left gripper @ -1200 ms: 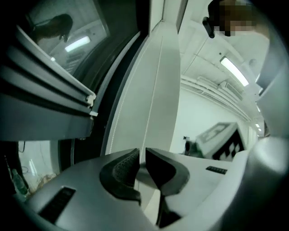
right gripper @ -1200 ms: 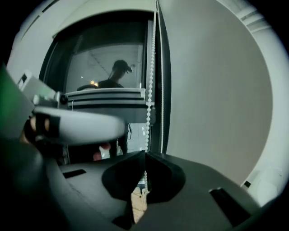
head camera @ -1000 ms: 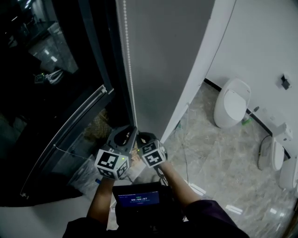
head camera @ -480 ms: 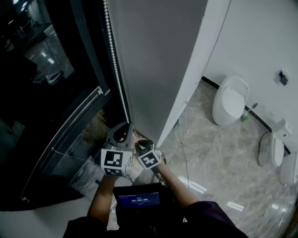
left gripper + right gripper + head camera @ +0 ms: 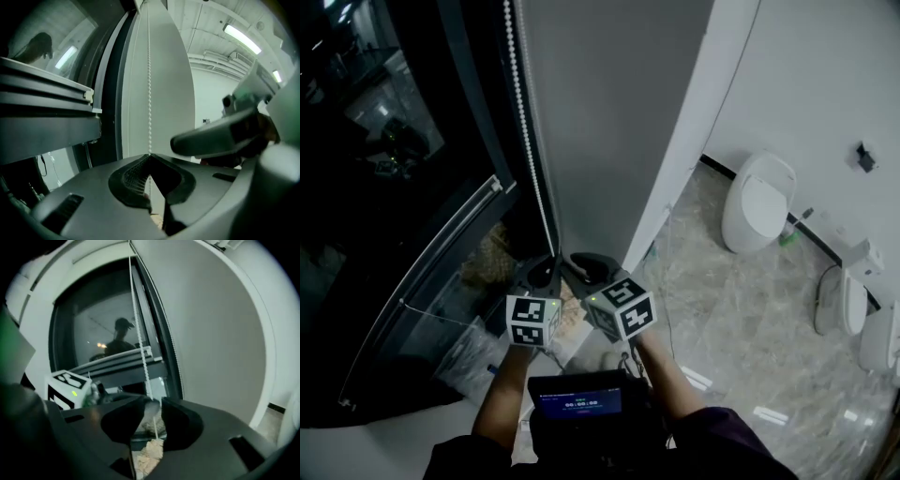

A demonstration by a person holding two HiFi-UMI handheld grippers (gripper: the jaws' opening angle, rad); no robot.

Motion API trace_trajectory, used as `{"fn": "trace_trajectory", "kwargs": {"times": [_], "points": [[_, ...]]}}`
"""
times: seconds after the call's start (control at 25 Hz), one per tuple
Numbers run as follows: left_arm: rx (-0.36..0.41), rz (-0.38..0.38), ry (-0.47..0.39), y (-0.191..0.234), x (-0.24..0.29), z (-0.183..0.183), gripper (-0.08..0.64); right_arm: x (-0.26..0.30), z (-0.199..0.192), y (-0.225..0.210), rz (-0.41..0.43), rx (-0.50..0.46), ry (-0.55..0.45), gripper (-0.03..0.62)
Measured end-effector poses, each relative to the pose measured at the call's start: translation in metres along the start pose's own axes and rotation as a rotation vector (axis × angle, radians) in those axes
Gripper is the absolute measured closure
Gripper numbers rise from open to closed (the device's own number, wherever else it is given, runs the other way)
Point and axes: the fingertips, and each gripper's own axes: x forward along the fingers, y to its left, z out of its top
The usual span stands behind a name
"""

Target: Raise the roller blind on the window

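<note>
A white bead chain [image 5: 528, 141] hangs down the edge of the grey roller blind [image 5: 609, 122], next to the dark window [image 5: 384, 187]. My left gripper [image 5: 546, 272] is low on the chain. In the left gripper view its jaws [image 5: 150, 155] are shut on the bead chain [image 5: 149, 84], which runs straight up from them. My right gripper [image 5: 581, 263] sits just to the right of it. In the right gripper view its jaws [image 5: 154, 404] are opening, with the bead chain [image 5: 138, 333] passing loose through the gap.
A metal handrail [image 5: 441, 253] crosses the window. Crumpled paper [image 5: 487, 258] lies at the window's foot. White toilet fixtures [image 5: 757, 214] [image 5: 834, 300] stand on the marble floor [image 5: 741, 319] at the right wall. A screen device [image 5: 577, 401] hangs at the person's chest.
The right gripper's jaws have come apart off the chain and it has shifted slightly up beside the left one. The left gripper stays shut on the chain.
</note>
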Motion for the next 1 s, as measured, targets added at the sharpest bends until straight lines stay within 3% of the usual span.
{"fn": "trace_trajectory", "kwargs": {"times": [0.08, 0.24, 0.52, 0.56, 0.6, 0.84, 1.0], "points": [[0.034, -0.008, 0.035, -0.003, 0.005, -0.011, 0.549, -0.006, 0.023, 0.014, 0.026, -0.059, -0.038, 0.476], [0.059, -0.015, 0.052, -0.009, 0.010, -0.012, 0.549, -0.011, 0.054, 0.021, -0.047, -0.180, -0.093, 0.476], [0.053, -0.055, 0.045, -0.034, 0.017, -0.008, 0.550, -0.008, 0.079, 0.008, -0.163, -0.247, -0.123, 0.477], [0.050, -0.059, 0.046, -0.037, 0.017, -0.009, 0.550, -0.009, 0.080, 0.006, -0.179, -0.249, -0.117, 0.514], [0.047, -0.062, 0.051, -0.039, 0.016, -0.012, 0.550, -0.010, 0.078, 0.004, -0.188, -0.246, -0.104, 0.575], [0.027, -0.103, 0.190, -0.044, 0.013, -0.069, 0.549, 0.003, 0.026, -0.007, -0.167, -0.192, 0.015, 0.581], [-0.103, -0.149, 0.181, -0.042, -0.007, -0.083, 0.549, 0.011, 0.001, -0.020, -0.193, -0.184, 0.032, 0.581]]}}
